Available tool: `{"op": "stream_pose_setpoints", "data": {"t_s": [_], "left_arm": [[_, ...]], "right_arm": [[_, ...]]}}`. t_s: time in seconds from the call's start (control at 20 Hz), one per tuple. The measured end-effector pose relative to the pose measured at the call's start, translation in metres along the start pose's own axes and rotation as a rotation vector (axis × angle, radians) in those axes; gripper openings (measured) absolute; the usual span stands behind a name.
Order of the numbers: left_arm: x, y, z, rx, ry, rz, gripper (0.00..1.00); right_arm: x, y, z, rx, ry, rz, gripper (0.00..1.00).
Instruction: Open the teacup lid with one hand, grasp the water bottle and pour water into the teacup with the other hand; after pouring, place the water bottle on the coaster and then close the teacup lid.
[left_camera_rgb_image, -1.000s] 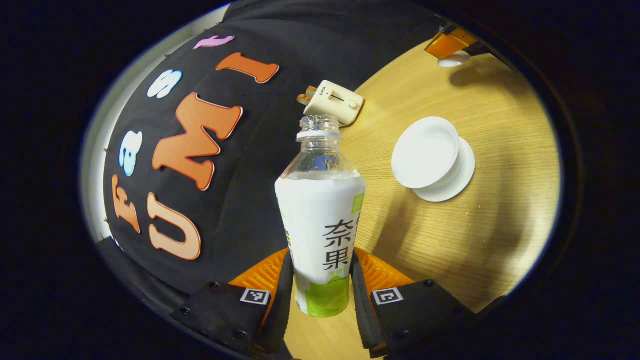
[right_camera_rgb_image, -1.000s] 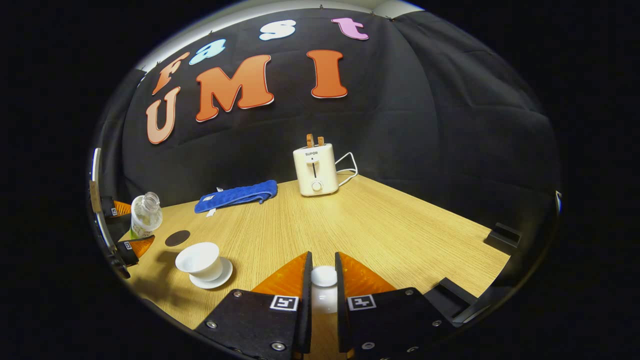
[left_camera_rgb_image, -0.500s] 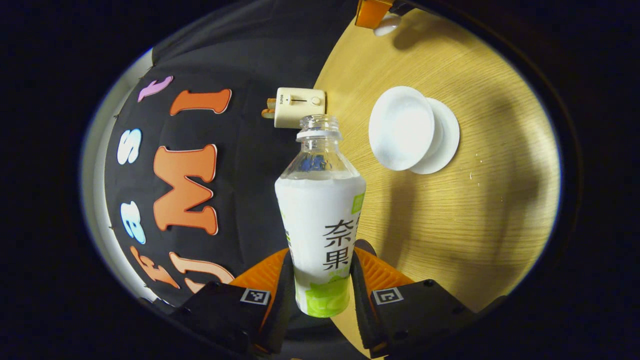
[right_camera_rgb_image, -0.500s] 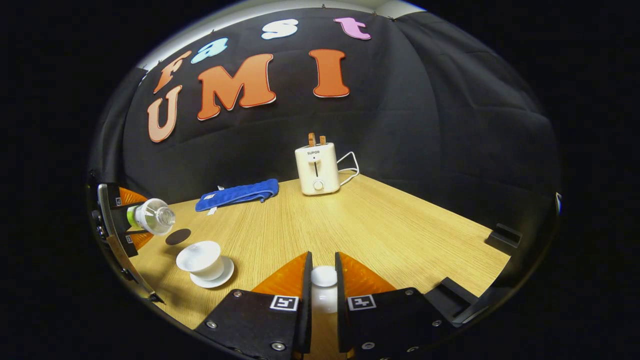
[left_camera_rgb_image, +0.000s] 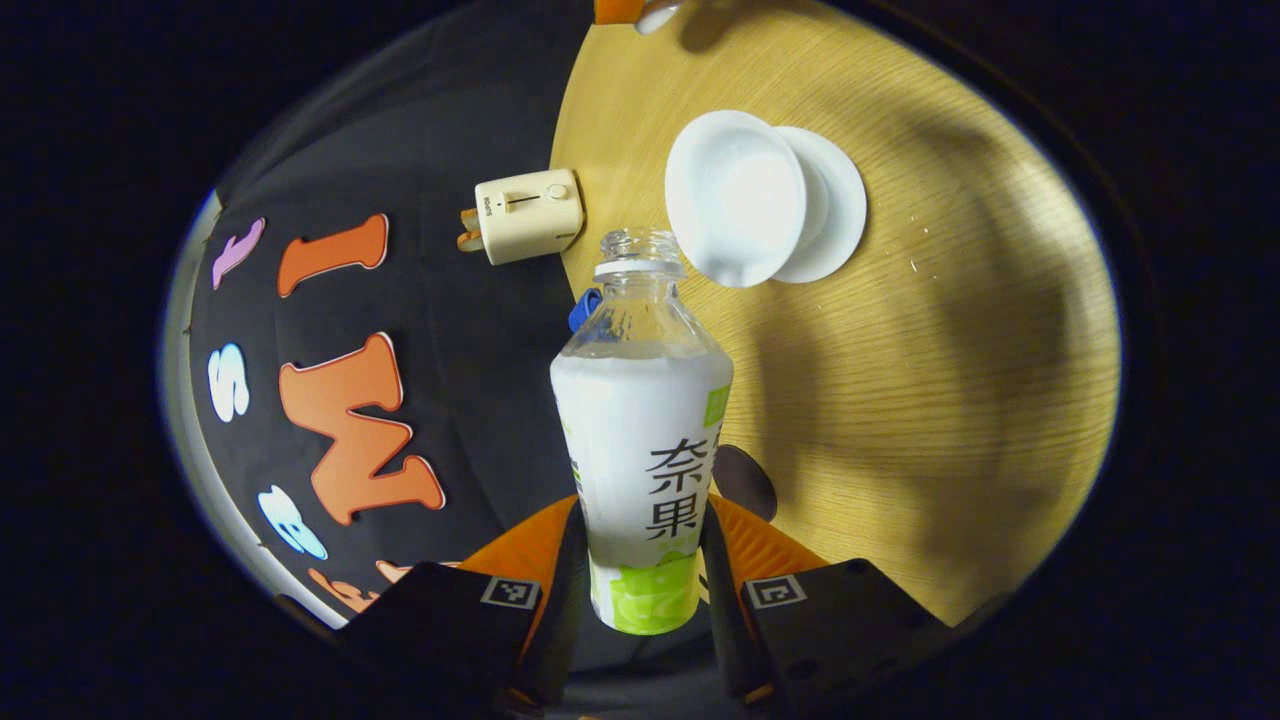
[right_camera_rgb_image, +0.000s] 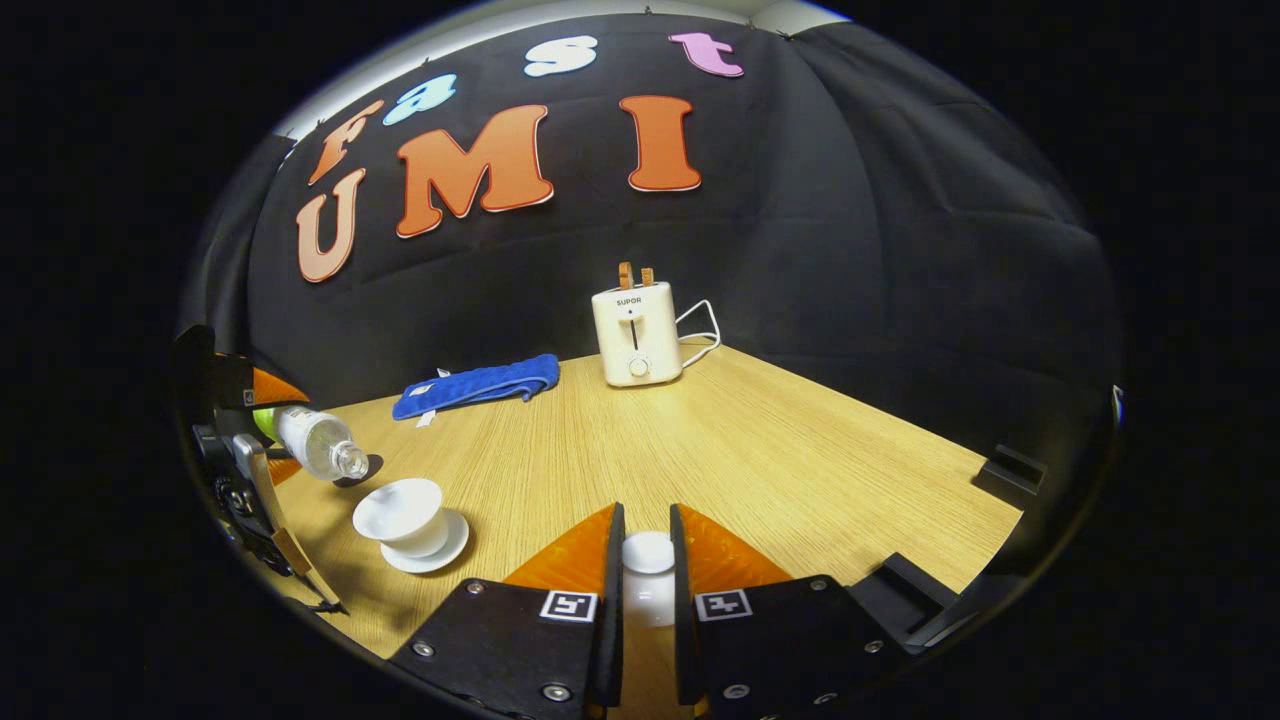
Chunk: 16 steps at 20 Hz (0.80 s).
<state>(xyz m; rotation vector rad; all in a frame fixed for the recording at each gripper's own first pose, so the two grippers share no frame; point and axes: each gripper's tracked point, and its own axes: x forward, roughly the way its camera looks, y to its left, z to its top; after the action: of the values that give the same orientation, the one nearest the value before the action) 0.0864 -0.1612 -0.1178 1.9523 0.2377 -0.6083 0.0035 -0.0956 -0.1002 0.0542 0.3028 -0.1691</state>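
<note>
Clearly the pouring step is in hand: the left gripper (left_camera_rgb_image: 640, 570) has its fingers clamped on the water bottle (left_camera_rgb_image: 640, 450), tipped so its open mouth sits just beside the uncovered teacup (left_camera_rgb_image: 735, 195) on its saucer (left_camera_rgb_image: 840, 205) at the upper middle of the frame. Meanwhile the right gripper (right_camera_rgb_image: 645, 570) grips the teacup lid (right_camera_rgb_image: 648, 552), low centre, over the bench (right_camera_rgb_image: 760, 450). Next, I judge, the mouth needs bringing over the cup and tipping further; the dark coaster (left_camera_rgb_image: 745, 480) waits beside the bottle's base.

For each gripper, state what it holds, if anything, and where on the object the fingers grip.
The left gripper grips the clear plastic water bottle by its lower labelled body. The right gripper pinches the small white ceramic teacup lid at its sides.
</note>
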Motion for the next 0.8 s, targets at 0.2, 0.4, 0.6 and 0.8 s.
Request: {"op": "stream_pose_setpoints", "data": {"t_s": [0.2,0.4,0.6,0.8], "left_arm": [[0.001,0.008,0.005,0.106,0.007,0.009,0.6],[-0.002,0.023,0.009,0.228,0.009,0.036,0.59],[-0.003,0.033,0.011,0.327,0.021,0.05,0.59],[-0.011,0.045,0.017,0.406,0.019,0.078,0.58]], "right_arm": [[0.0,0.002,-0.001,-0.005,0.003,0.006,0.17],[0.001,0.002,-0.003,-0.007,0.009,0.009,0.22],[0.002,0.003,-0.004,-0.01,0.012,0.011,0.22],[0.002,0.002,-0.006,-0.012,0.015,0.011,0.22]]}}
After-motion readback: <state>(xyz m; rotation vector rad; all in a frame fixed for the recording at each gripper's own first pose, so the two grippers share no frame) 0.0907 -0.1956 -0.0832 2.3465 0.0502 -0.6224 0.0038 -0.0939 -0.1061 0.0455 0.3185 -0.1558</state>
